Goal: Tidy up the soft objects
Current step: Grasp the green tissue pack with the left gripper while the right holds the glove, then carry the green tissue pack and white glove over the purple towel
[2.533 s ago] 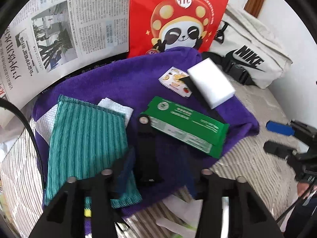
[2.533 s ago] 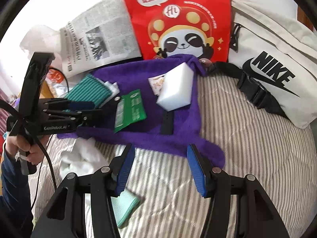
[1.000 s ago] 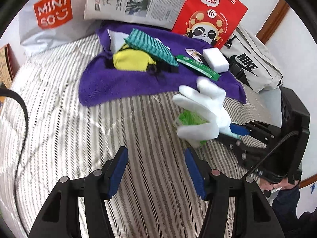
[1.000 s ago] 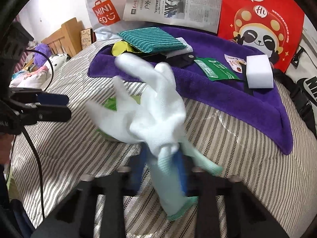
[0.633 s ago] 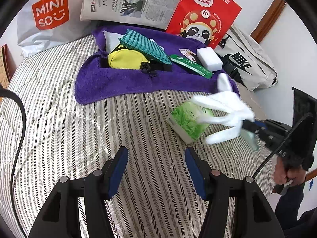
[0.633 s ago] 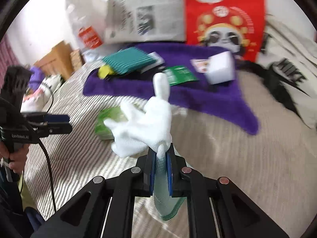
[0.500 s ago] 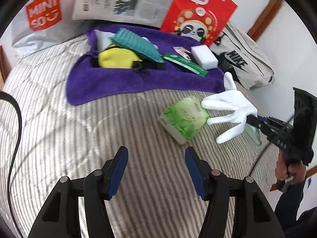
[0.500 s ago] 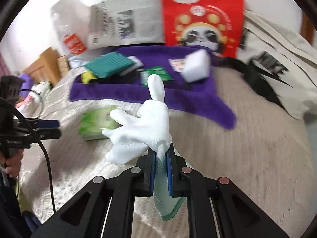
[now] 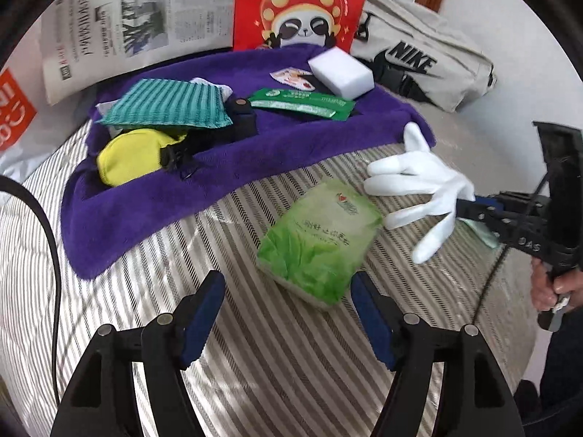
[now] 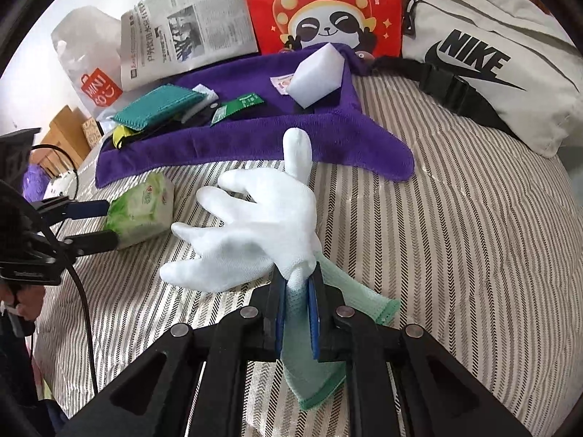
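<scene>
While purple towel (image 9: 153, 196) carries sponge (image 9: 340, 71), right jaws pinch glove (image 10: 255, 233).

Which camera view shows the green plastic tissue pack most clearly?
The left wrist view: the green plastic tissue pack lies large and central on the striped bedcover, printed face up. The right wrist view shows it small, at the left edge.

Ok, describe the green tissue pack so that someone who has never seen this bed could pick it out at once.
Start at the purple towel spread on the striped bed cover. Just off its near edge, on bare stripes, lies the green tissue pack, between the left gripper's opening jaws. It is the only puffy, leaf-printed plastic packet, unlike the flat green sachet on the towel.
</scene>
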